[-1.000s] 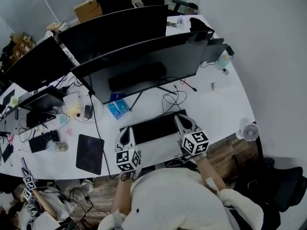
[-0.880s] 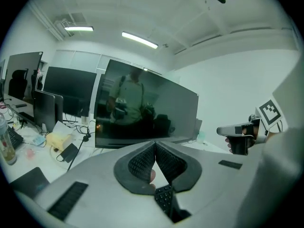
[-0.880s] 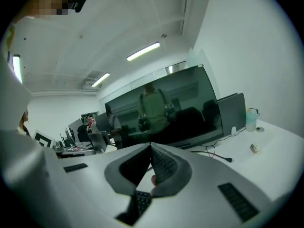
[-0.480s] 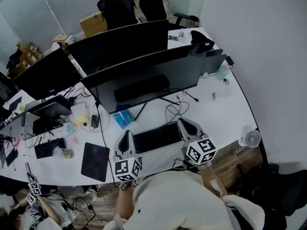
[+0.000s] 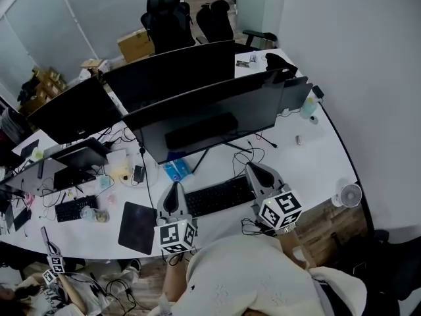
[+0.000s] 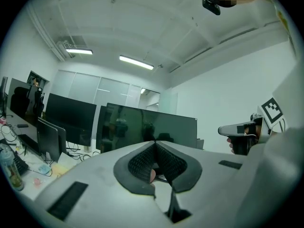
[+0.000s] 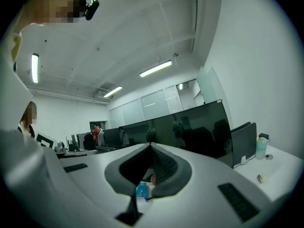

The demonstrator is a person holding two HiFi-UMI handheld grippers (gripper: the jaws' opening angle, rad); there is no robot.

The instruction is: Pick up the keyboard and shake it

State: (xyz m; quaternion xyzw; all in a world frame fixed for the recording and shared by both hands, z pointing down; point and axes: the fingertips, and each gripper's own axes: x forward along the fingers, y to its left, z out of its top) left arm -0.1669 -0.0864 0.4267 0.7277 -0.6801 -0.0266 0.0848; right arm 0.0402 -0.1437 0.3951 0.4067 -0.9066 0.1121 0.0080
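Note:
A black keyboard [image 5: 219,196] lies flat on the white desk [image 5: 316,163], in front of a big curved monitor [image 5: 210,114]. My left gripper [image 5: 174,188] sits just off the keyboard's left end, and my right gripper [image 5: 252,168] is beside its right end. Both point away from me and tilt upward. In the left gripper view the left gripper [image 6: 155,142] has its jaws closed tip to tip with nothing between them. The right gripper [image 7: 151,145] looks the same in its own view. Neither gripper view shows the keyboard.
A dark mouse pad [image 5: 139,227] lies left of the keyboard, with a blue packet [image 5: 176,170] behind it. Black cables [image 5: 240,145] loop under the monitor. A small fan [image 5: 350,195] stands at the desk's right edge. A second keyboard [image 5: 72,209] and clutter fill the far left.
The head view has pulled back and up, so the desk sits lower in frame. The left gripper's tip, earlier over the keyboard's left end, now lies just left of it.

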